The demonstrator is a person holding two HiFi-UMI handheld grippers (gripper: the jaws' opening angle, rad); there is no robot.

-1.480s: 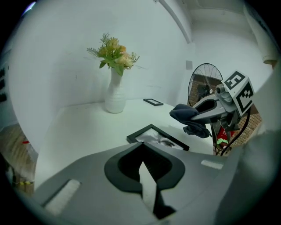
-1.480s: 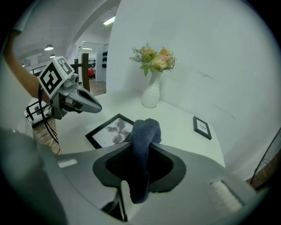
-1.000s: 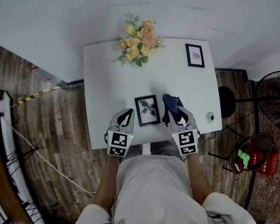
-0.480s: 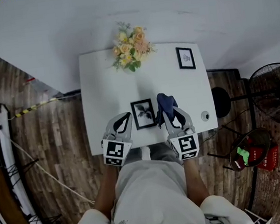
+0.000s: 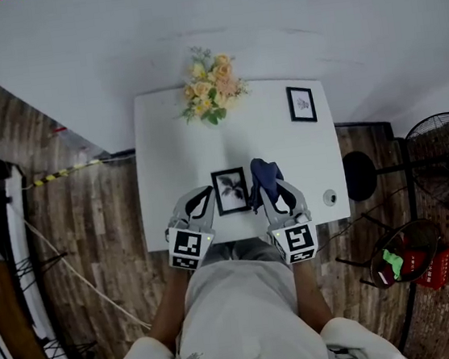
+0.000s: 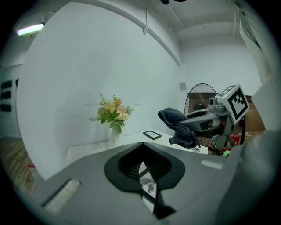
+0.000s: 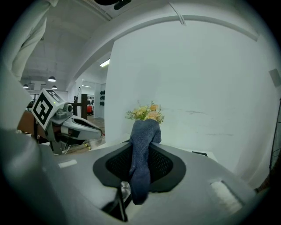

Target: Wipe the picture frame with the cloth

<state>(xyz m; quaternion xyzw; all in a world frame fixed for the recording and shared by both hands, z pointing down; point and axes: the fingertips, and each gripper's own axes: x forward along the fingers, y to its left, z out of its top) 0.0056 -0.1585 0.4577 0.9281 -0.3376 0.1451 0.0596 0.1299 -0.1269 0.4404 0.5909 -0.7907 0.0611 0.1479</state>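
- Your left claw is drawn in narrow on the left edge of the picture frame. The left gripper view shows a slim strip of the leaf print pinched between its jaws.
- The frame sits near the near edge of the desk, in the middle, between your two claws.
- Your right claw is clamped on the blue cloth. A bunched fold stands up beyond its jaws, just right of the frame. I cannot tell whether it touches the frame.
- I judge the step in hand to be bringing the cloth onto the glass, so keep the left grip firm and the frame steady while the right one works.
- Lead with the loose fold, not the hard jaw tips, so only fabric meets the glass.
- Wipe with light, flat strokes from right to left across the face, then along the border.
- Stop short of the left claw, since the edge it covers cannot be reached now.
- Press gently. A hard push would likely twist the frame in a one-edge hold, or slide it off the near edge.
- The flowers and the second small frame stand well away at the far side, so the strokes have room.
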